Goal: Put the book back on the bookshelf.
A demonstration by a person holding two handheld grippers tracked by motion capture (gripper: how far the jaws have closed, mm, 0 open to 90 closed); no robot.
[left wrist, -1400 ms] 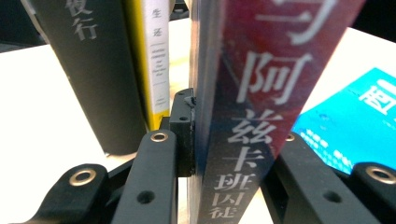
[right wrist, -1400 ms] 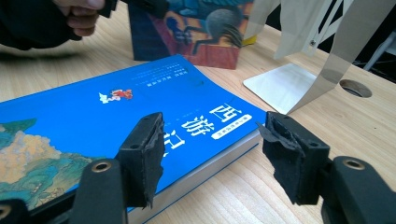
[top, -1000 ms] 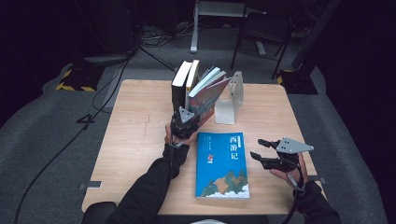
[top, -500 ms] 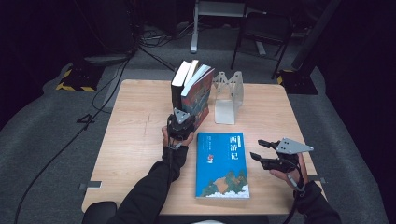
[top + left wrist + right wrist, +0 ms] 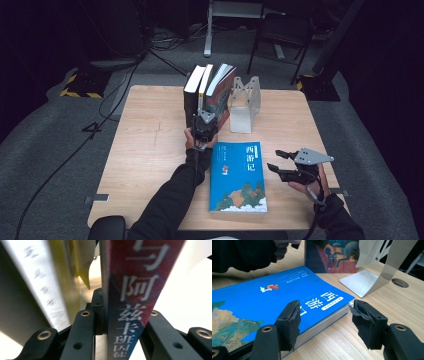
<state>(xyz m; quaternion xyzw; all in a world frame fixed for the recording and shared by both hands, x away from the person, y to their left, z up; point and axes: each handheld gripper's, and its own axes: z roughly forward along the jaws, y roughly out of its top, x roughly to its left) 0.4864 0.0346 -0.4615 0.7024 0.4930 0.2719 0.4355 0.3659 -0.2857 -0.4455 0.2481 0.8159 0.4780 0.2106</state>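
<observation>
Wooden table (image 5: 150, 150): three upright books (image 5: 207, 95), left claw (image 5: 205, 131) clamping one; right claw (image 5: 280, 161) open, empty.

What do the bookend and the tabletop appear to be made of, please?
The bookend looks like bent sheet metal with a pale, smooth, slightly glossy finish: thin folded edges and cut-outs show. The tabletop looks like light wood or wood-look laminate, matt, with visible grain lines; which one is unclear.

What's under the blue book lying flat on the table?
The blue book lies cover up on the bare wooden table; nothing pokes out at its edges. Anything beneath it is covered.
</observation>
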